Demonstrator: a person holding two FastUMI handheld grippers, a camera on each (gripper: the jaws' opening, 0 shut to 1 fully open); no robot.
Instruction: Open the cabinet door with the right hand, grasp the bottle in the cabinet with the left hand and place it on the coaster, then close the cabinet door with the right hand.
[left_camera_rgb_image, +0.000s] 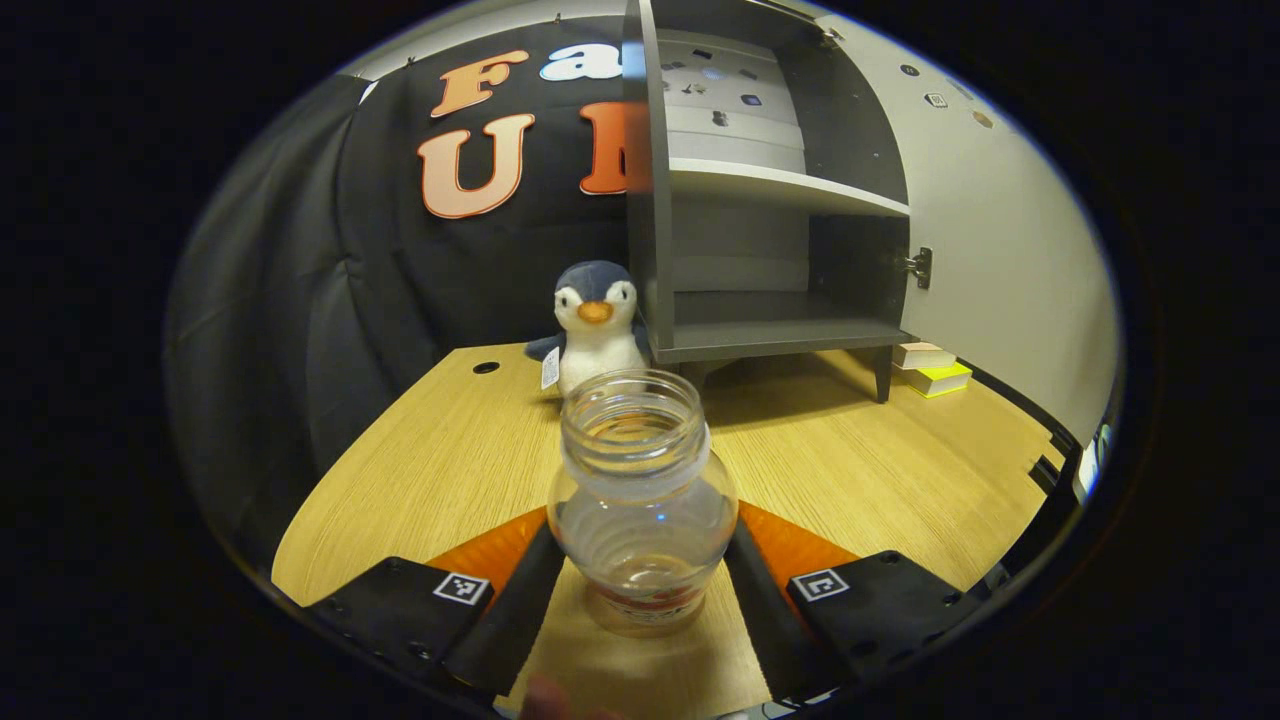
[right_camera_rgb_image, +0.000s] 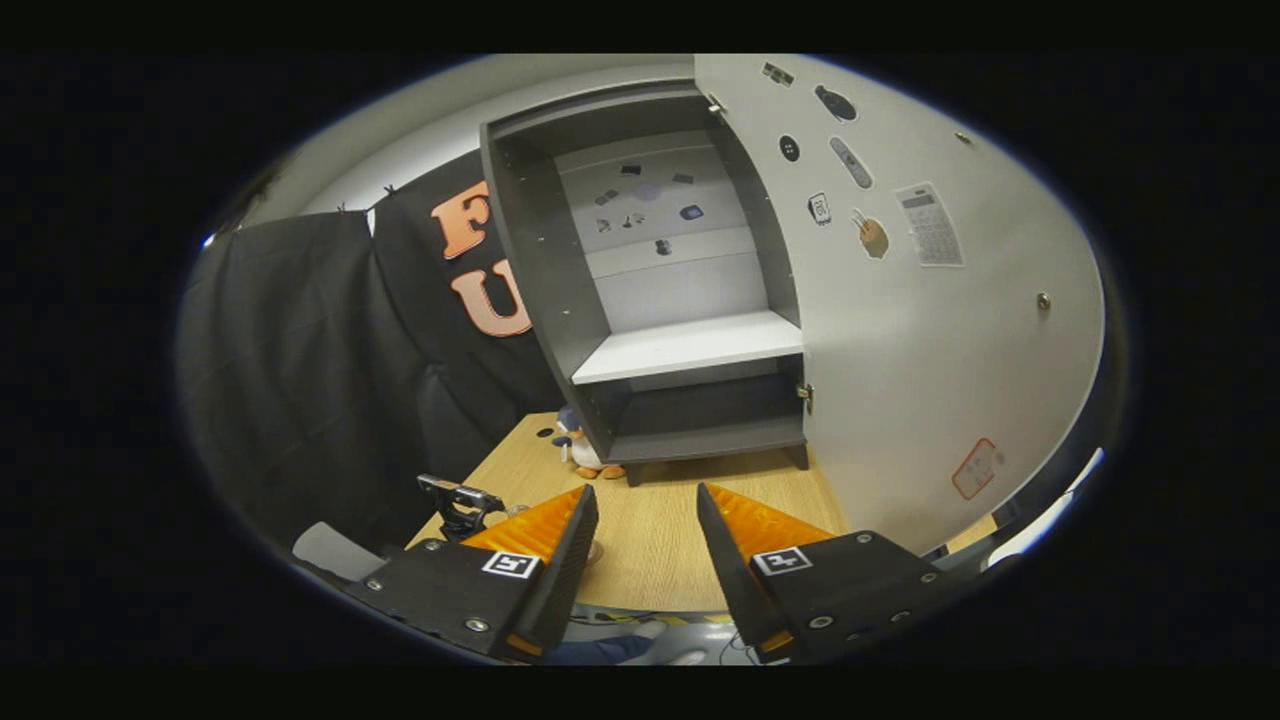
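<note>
A clear, uncapped plastic bottle stands upright between the fingers of my left gripper, which is shut on its body from both sides, over the wooden table. I cannot tell whether the bottle's base touches the table. The grey cabinet stands at the back of the table, its white door swung wide to the right and its shelves bare. In the right gripper view my right gripper is open and holds nothing. It faces the open cabinet from a distance, left of the door.
A plush penguin sits on the table just left of the cabinet, behind the bottle. Two books lie stacked under the open door. A cable hole is in the table's back left. Black cloth walls the left side.
</note>
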